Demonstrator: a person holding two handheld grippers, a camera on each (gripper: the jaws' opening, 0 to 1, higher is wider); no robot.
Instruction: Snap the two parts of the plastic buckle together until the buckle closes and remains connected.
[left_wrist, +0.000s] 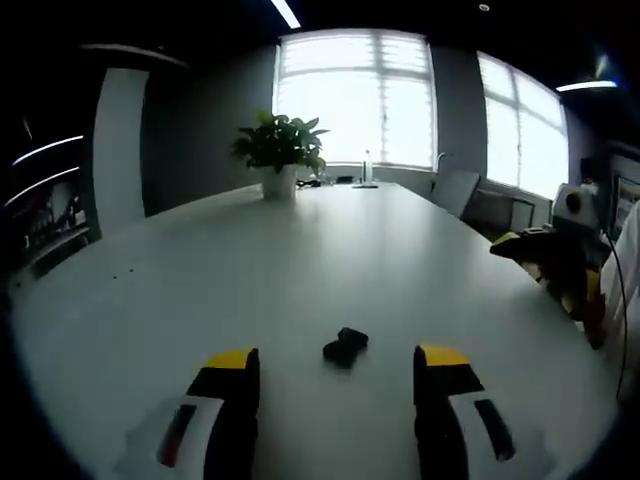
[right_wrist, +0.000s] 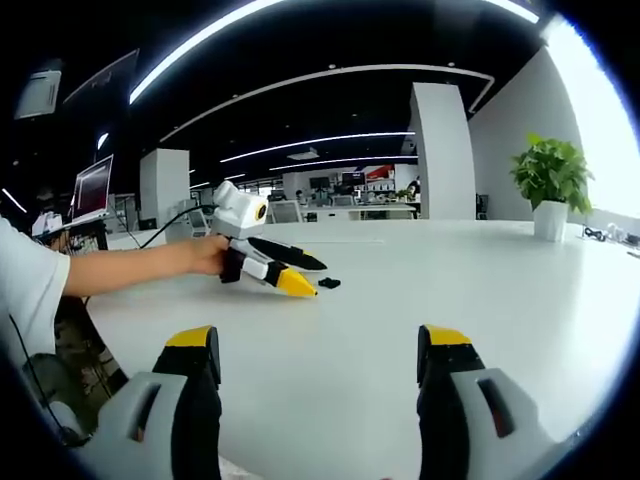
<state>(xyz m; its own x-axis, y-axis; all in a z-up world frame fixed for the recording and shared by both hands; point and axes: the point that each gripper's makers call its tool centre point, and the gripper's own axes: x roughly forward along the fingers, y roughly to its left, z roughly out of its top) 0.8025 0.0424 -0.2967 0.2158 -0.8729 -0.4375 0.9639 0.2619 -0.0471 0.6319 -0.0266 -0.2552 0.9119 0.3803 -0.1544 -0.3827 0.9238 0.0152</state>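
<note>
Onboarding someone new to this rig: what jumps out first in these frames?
The small black buckle on the bare white table, just ahead of the open left gripper. In the right gripper view, a hand holds that left gripper beside the buckle, with the open right gripper nearer the camera. A potted plant stands at the far end.

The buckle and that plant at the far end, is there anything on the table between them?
No. In the left gripper view, only bare white table stretches from the buckle to the plant.
</note>
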